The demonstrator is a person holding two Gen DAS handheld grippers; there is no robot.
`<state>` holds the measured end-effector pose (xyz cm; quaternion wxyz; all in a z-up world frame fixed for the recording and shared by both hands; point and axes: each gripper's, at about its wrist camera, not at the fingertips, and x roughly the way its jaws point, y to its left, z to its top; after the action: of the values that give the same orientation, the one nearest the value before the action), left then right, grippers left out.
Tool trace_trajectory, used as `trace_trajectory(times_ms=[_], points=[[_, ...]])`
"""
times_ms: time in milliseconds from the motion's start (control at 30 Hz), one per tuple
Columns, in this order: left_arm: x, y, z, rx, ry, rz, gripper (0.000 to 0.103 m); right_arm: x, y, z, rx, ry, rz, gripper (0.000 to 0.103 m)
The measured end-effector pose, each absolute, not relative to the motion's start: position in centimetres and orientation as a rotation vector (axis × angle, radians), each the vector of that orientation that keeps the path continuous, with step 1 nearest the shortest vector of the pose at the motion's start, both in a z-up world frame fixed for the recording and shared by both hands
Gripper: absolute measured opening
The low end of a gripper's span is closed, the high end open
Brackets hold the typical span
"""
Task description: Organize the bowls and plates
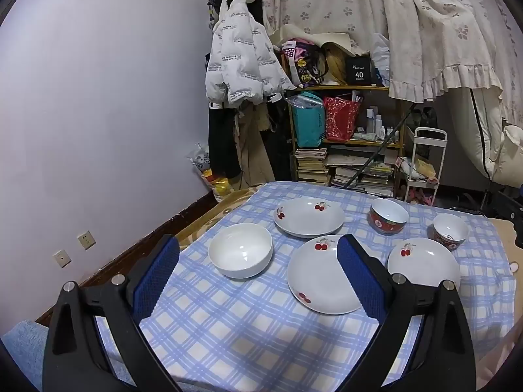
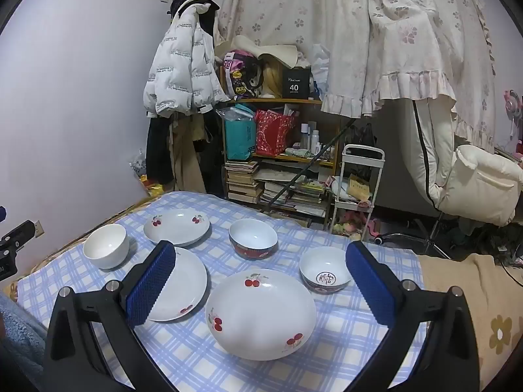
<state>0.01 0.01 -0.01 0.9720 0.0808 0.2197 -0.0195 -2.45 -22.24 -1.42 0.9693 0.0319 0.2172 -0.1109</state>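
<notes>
Both tongs stood released and empty above the near edge of the worktop (image 2: 376, 343), which wore a blue checked cloth. Left tongs (image 1: 258, 274) had their blue pads spread wide, framing a white bowl (image 1: 241, 250) and part of a cherry plate (image 1: 318, 277). Right tongs (image 2: 258, 284) gaped just as wide, over another cherry plate (image 2: 261, 313). From left to right the cloth carried the white bowl at the left edge, a far plate (image 2: 177, 227) just beyond it, the near-left plate close to the front, a red-patterned bowl (image 2: 253, 238) toward the back, the large front plate, and a small bowl (image 2: 324, 274) with a dark character inside, at the right. All six pieces sat apart, none stacked. Behind stood a crowded shelf (image 2: 278, 150).
</notes>
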Motion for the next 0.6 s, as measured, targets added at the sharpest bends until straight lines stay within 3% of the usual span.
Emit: trace_trajectory(times_ms=[600], points=[[0.6,0.8,-0.3,0.166,0.454,-0.037,0.096,-2.4,-22.2,-1.6,0.066,0.444,-0.223,0.103]])
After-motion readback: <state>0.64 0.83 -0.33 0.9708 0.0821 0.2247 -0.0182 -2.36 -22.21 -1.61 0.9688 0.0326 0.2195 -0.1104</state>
